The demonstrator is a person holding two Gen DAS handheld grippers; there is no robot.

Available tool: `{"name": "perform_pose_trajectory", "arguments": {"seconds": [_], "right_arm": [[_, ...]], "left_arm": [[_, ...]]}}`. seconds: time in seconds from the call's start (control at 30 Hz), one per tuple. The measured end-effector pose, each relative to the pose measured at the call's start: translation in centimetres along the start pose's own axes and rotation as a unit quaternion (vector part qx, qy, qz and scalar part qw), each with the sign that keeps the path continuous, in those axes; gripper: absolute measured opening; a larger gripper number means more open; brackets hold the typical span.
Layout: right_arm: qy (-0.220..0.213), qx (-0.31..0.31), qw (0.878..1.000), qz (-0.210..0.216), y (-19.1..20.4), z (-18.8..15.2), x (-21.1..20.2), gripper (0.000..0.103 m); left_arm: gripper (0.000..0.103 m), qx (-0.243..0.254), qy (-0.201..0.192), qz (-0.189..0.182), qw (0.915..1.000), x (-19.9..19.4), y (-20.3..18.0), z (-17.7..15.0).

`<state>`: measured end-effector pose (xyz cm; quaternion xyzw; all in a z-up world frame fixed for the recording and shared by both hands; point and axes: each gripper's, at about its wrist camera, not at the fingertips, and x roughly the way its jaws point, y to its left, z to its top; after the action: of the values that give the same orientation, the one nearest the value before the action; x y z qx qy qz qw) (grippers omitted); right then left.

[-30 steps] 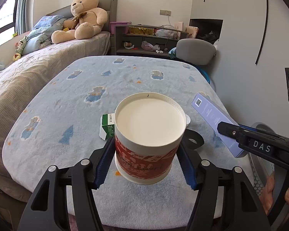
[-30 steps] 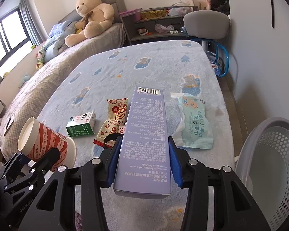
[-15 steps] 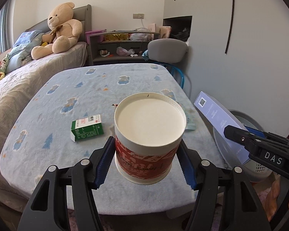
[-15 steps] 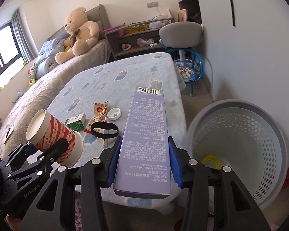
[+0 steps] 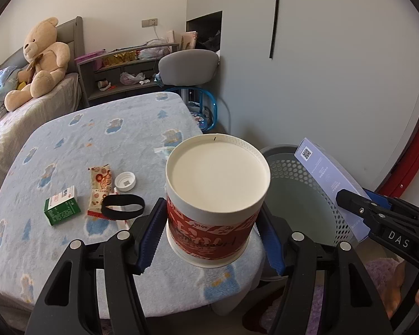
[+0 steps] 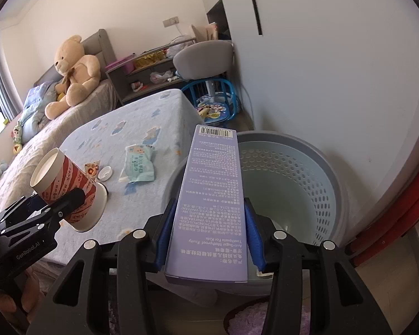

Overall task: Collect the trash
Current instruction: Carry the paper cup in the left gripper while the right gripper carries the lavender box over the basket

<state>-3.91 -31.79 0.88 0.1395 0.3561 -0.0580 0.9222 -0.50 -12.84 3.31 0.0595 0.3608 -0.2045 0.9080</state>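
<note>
My left gripper [image 5: 212, 237] is shut on a red-and-white paper cup [image 5: 213, 195], held above the table's near right corner beside the grey perforated bin [image 5: 301, 195]. The cup [image 6: 67, 189] and left gripper [image 6: 64, 203] also show at the left of the right wrist view. My right gripper [image 6: 208, 234] is shut on a long purple toothpaste box [image 6: 212, 195], which reaches out over the bin [image 6: 290, 184]. The box [image 5: 329, 178] appears at the right of the left wrist view, over the bin's rim.
On the blue blanket-covered table [image 5: 97, 128] lie a green box [image 5: 61, 209], snack wrappers [image 5: 100, 184], a white cap [image 5: 125, 181], a black band [image 5: 123, 207] and a wet-wipe pack [image 6: 138, 164]. A grey chair [image 5: 188, 61], blue stool [image 6: 215, 95], bed with teddy bear [image 5: 42, 61] and wall stand beyond.
Both grippers have swung to the right with the cup and the box, away from the table's middle; the bin now lies under the box and beside the cup.
</note>
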Motion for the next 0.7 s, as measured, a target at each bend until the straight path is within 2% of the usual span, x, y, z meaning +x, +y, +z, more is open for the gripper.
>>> {"name": "perform_pose_trajectory", "arguments": {"seconds": [0.33,0.7], "right_arm": [[0.002,0.044,0.999,-0.018,-5.5,-0.3,0.8,0.045],[0.011,0.041,0.999,-0.023,-7.2,0.2,2.8,0.045]], "left_arm": [[0.061,0.035,0.018,-0.021,0.9990,3.5,-4.8,1.1],[0.061,0.059,0.031,-0.032,0.9972,7.3,-8.7,2.2]]}}
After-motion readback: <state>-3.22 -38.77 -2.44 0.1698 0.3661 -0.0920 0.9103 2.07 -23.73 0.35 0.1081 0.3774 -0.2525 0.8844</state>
